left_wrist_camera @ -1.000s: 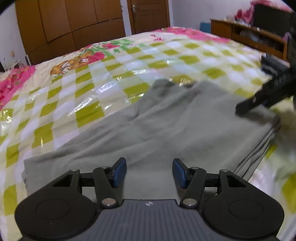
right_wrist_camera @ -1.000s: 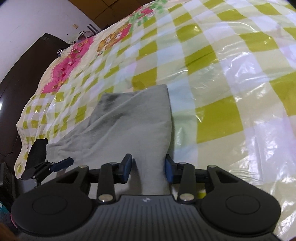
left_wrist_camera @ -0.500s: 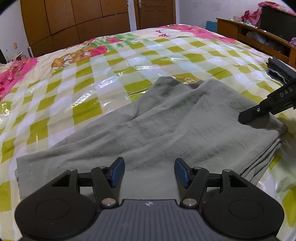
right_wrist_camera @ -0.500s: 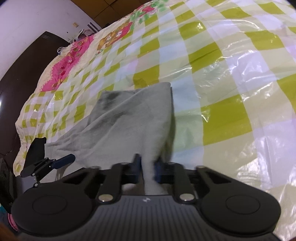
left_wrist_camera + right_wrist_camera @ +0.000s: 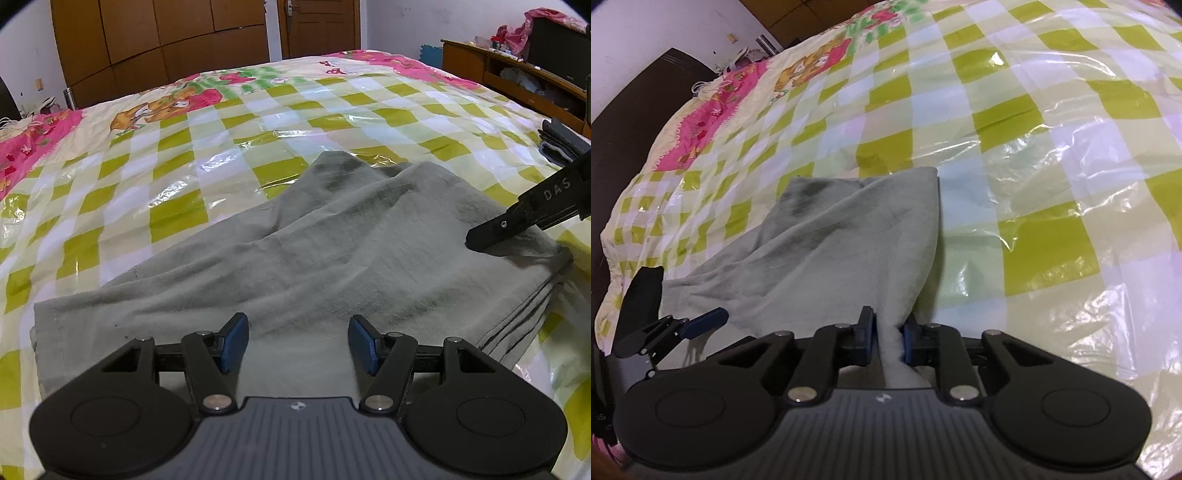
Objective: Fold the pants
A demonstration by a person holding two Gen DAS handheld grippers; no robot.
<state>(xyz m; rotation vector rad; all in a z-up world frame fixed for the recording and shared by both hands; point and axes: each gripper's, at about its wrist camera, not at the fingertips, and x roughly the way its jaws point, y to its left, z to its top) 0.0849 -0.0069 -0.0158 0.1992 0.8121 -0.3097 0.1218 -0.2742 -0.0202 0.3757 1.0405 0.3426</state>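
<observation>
In the left wrist view, nearest to me, my left gripper [image 5: 297,341] is standing with its blue pads [image 5: 233,341] well apart, and nothing is being held between them; the grey pants [image 5: 332,258] are lying just under and beyond it. The pants are spreading from near left to far right over the bed [image 5: 177,177], folded over themselves, with several layered edges showing at the near right side and a hem at the near left. The cloth is looking soft and a little wrinkled, with darker patches at the far end.

In the right wrist view, my right gripper [image 5: 888,339] is pinching a bunch of the same cloth: its jaws are nearly closed but opening a little at this moment, and the fabric is rising between the pads, pulled into a ridge. This grip is not visible from the left view, which is showing only one black finger of the right gripper lying on the right end of the pants.

Only the left view is showing the far room: a wooden wardrobe [image 5: 159,44], a door [image 5: 319,27] and, at the far right, an open shelf unit [image 5: 517,79] with some things in its compartment that I cannot make out.
</observation>
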